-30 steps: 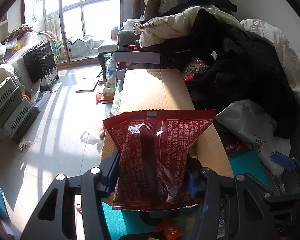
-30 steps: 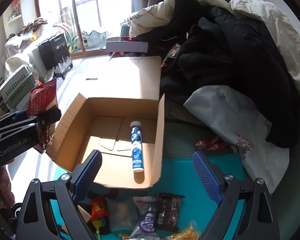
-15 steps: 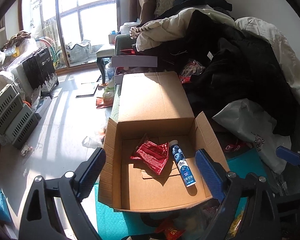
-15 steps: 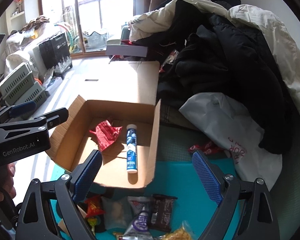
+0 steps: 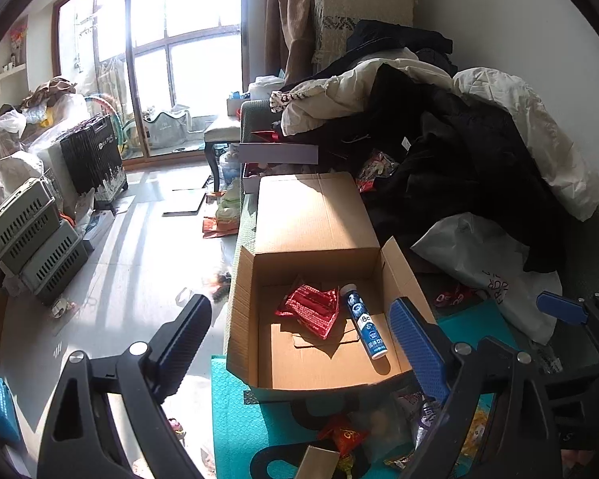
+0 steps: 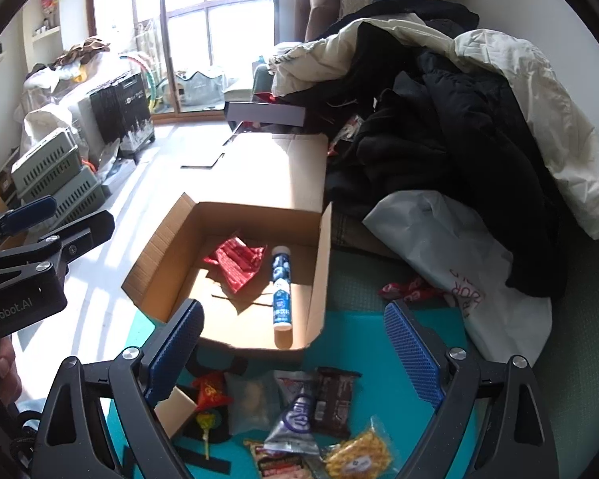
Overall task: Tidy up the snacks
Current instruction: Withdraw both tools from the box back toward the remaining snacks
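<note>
Lying in box, red packet beyond empty left gripper.

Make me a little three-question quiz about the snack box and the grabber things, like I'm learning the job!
1. True or false: the red packet lies inside the cardboard box.
2. What lies right beside the red packet in the box: A) a blue tube, B) a banana, C) a spoon?
3. Fill in: the right gripper is ____ and holds nothing.

Key
1. True.
2. A, the blue tube.
3. Open. The left gripper is open too, and loose snacks wait on the teal mat.
</note>
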Motion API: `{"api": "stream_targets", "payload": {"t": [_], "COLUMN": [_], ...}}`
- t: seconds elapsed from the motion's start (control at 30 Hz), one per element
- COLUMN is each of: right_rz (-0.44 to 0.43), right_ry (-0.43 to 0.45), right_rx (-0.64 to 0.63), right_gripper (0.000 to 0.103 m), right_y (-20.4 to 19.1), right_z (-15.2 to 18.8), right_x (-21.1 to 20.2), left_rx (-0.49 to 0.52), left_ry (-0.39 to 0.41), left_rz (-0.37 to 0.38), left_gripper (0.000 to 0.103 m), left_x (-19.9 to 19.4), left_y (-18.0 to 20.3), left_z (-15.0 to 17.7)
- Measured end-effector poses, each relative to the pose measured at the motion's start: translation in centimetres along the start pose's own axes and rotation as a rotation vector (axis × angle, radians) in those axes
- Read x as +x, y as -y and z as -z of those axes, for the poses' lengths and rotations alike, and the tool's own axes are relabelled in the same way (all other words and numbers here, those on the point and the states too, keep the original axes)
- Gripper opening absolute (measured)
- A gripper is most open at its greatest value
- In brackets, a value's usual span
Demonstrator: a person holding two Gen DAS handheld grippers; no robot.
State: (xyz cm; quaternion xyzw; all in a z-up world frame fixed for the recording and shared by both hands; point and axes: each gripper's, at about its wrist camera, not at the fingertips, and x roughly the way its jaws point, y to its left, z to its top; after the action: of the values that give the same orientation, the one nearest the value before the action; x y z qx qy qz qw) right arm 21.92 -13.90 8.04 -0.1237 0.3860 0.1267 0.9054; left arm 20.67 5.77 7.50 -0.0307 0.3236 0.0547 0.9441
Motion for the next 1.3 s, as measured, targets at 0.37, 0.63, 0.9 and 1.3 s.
{"api": "stream_targets", "payload": {"t": [0.37, 0.63, 0.9, 1.3], "right_rz": [-0.026, -0.056, -0.061, -0.110], "right_ry": [0.004, -0.022, -0.074, -0.230], "right_rx": [0.014, 0.066, 0.089, 0.185], "right_gripper": [0.093, 0.093, 0.093, 0.093], "right_y": [-1.4, -1.4, -1.3, -1.3], "right_z": [3.6, 8.4, 13.4, 20.9], "right_x": [-4.1, -5.3, -5.2, -3.3], "left_rx": [0.036, 0.071, 0.084, 0.061], "left_ry": [-0.007, -0.046, -0.125, -0.282], "left_rz": [0.041, 0.075, 0.107, 0.125], "left_gripper": [0.092, 0.092, 0.092, 0.092], "left_x": [-4.6, -6.2, -6.3, -5.0], "left_y": [0.2, 0.7, 1.2, 0.6], "left_z": [3.2, 7.3, 12.1, 18.4]}}
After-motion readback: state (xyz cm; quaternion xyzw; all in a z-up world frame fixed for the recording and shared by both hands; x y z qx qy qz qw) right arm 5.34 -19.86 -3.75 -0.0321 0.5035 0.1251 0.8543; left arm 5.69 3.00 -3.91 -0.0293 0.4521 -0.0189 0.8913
